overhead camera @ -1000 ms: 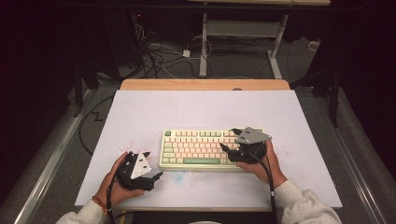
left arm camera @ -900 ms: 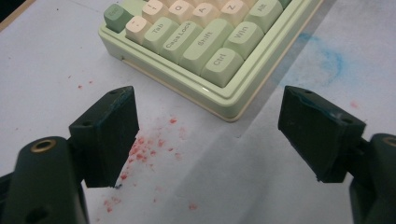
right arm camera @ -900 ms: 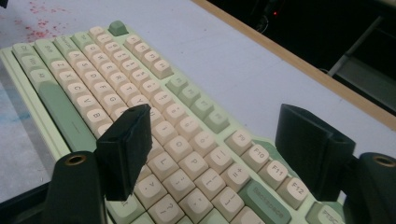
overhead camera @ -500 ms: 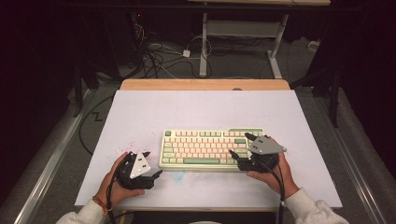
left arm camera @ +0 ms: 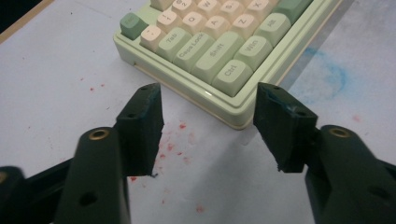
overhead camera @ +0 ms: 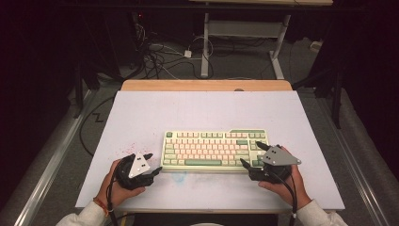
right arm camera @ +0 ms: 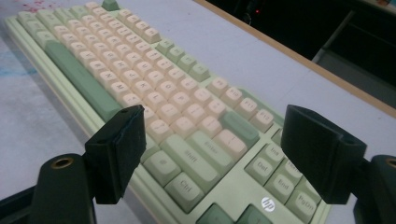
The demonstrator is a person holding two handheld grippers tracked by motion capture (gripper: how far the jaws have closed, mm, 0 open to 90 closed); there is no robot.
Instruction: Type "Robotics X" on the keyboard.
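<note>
Keyboard (overhead camera: 215,150), green/cream, flat at table (overhead camera: 141,113) centre-front, looks rigid w/ moderate weight & loose-feeling keycaps, so grip case end edges, not keys; left gripper (overhead camera: 154,162) & right gripper (overhead camera: 249,154) both wide open, empty, at opp. ends.

A pale green keyboard (overhead camera: 215,149) with cream and green keys lies in the lower middle of the high view on a white table top (overhead camera: 207,113). Red specks (overhead camera: 128,149) mark the top at lower left of the keyboard, and a faint blue smudge (overhead camera: 178,177) sits just below it. Cables (overhead camera: 160,56) tangle on the floor at upper centre, beside a white desk frame (overhead camera: 244,33)
</note>
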